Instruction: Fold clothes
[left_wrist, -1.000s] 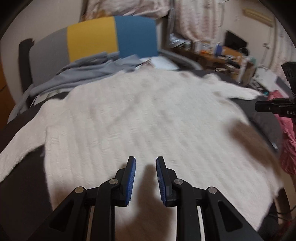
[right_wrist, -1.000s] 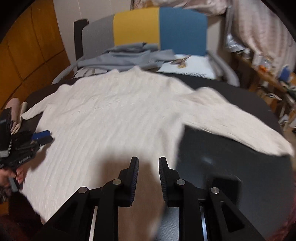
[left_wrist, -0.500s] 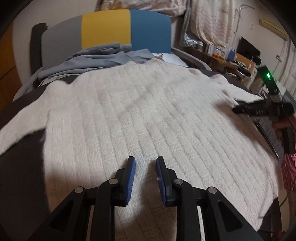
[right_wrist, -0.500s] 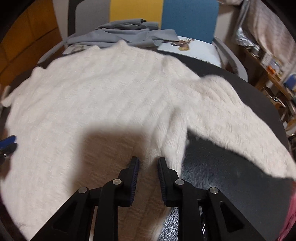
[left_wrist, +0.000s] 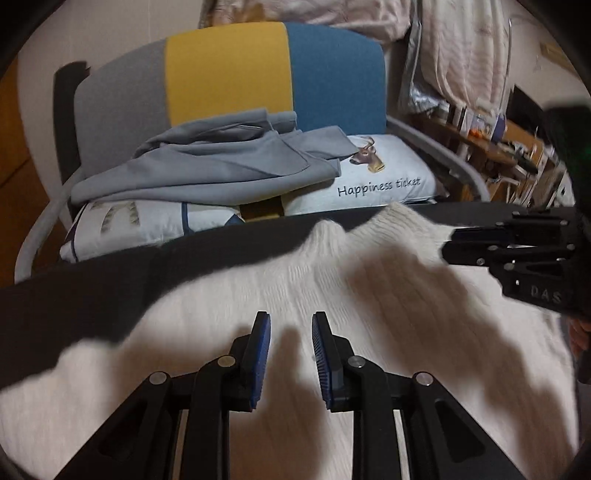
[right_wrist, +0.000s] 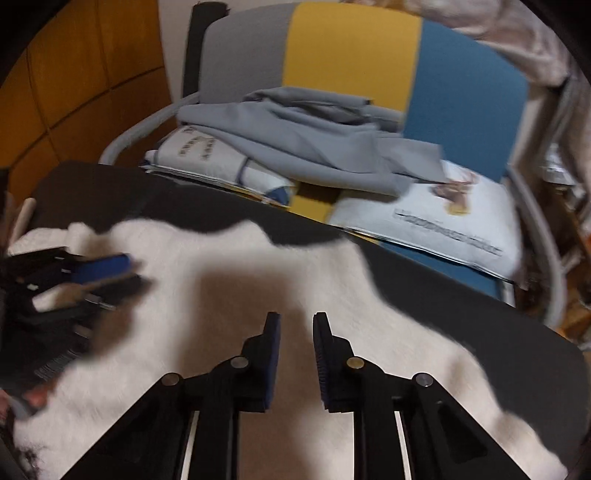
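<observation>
- White knitted sweater (left_wrist: 332, 295) lies flat on the dark table (left_wrist: 110, 280); its far edge stops short of the table's far rim
- Left gripper (left_wrist: 290, 328) jaws apart, empty, above the knit
- Right gripper (right_wrist: 295, 328) jaws closing, nothing between them

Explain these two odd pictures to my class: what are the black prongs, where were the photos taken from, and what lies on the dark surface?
No robot here: a person holds a two-finger tool in each hand, each with a camera looking along its fingers. One picture comes from the left hand-held gripper, the other from the right hand-held gripper, whose jaws are closing. Neither holds anything. A white knitted sweater lies spread on the dark table. Behind, a chair carries grey clothes.
</observation>
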